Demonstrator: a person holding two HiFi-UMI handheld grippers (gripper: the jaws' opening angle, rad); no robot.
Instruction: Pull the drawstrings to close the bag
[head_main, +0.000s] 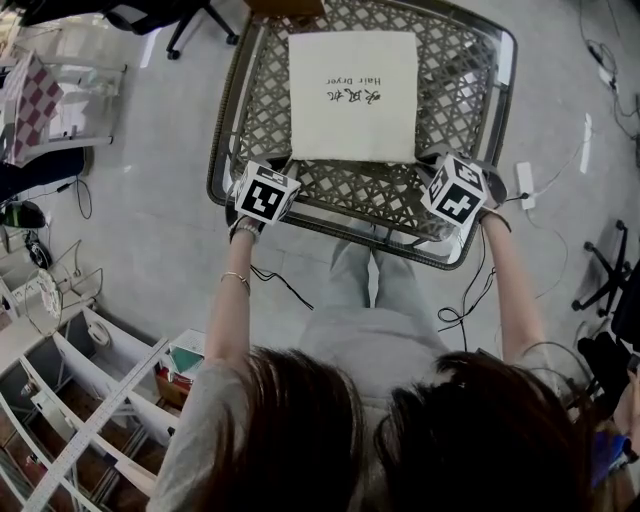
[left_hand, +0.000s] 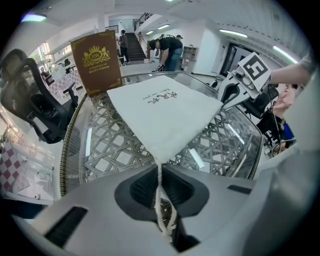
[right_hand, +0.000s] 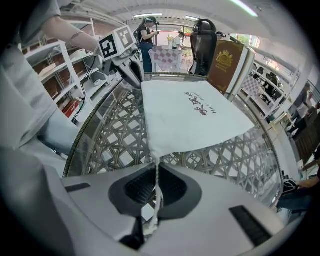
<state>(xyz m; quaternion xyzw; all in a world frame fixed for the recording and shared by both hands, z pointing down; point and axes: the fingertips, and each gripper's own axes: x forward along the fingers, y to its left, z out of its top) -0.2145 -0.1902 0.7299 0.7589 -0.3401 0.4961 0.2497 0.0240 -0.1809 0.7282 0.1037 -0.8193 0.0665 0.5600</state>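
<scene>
Drawstrings: one is pinched between the closed jaws of my left tongs, low centre in the left gripper view; the other is clamped likewise in my right tongs. Each leads to a near corner of the white bag, lying flat at upper centre of the head view on the lattice table.

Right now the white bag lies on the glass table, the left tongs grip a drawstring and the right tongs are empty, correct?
No: the right gripper view shows the right tongs shut on the right drawstring. The white bag lies on the glass table, and the left tongs grip the left drawstring.
</scene>
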